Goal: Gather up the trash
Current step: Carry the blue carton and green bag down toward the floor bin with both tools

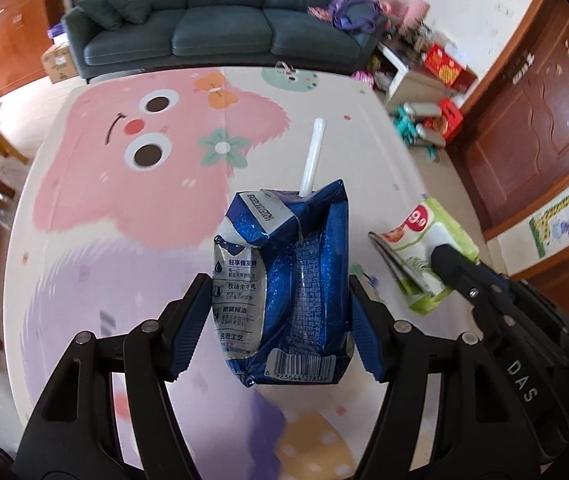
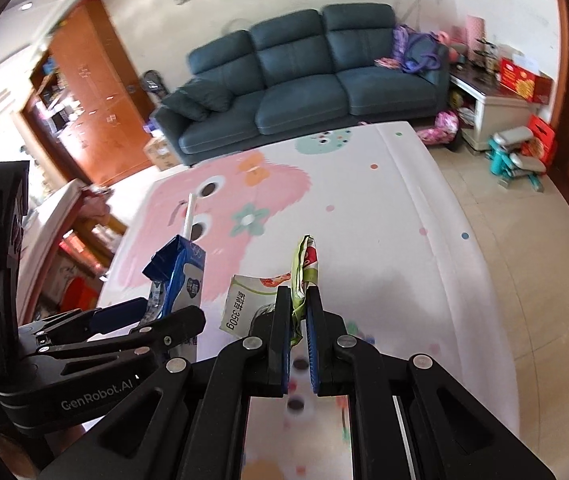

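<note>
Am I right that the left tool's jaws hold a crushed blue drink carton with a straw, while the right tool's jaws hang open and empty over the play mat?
Not quite. The right gripper is not empty: its jaws are shut on a green-and-white wrapper, as the right wrist view shows. The rest holds: the left gripper grips the crushed blue carton with its straw, over the play mat.

Carton [image 1: 284, 288] left of wrapper [image 1: 424, 248], sofa [image 1: 220, 12] behind mat [image 1: 132, 200]
</note>
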The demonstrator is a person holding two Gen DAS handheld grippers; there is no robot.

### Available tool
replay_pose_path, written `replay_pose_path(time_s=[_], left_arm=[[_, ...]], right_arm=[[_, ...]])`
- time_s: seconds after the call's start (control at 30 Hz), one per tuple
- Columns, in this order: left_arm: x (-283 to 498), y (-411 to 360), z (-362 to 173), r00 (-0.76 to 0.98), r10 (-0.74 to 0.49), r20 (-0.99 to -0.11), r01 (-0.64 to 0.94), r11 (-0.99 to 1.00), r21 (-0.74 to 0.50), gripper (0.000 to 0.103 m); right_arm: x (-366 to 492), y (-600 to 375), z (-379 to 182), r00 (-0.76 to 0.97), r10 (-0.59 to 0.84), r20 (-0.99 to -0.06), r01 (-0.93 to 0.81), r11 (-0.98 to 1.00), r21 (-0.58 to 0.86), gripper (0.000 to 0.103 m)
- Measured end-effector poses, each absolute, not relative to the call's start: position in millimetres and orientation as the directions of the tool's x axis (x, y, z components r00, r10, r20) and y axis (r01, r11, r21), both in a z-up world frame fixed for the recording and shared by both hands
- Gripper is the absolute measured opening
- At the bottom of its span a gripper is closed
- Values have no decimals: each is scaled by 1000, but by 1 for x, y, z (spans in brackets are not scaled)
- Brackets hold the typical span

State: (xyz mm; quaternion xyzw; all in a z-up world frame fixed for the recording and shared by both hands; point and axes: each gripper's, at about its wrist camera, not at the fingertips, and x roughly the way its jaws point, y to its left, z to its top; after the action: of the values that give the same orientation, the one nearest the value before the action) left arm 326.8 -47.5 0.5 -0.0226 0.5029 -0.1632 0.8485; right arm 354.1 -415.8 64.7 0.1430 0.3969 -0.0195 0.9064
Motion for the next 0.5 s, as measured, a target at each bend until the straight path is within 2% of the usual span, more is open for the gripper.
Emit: replay_pose_path(time_s=[0.3,0.5], left_arm=[[170,-45,40,554,-265,-789,137,964,-227,63],[80,-43,51,577,-237,-781,92,970,-227,63]], right_arm=[[213,-407,100,730,208,-651,-39,963,265,8],[126,-403,104,713,274,-646,-115,954,278,8]])
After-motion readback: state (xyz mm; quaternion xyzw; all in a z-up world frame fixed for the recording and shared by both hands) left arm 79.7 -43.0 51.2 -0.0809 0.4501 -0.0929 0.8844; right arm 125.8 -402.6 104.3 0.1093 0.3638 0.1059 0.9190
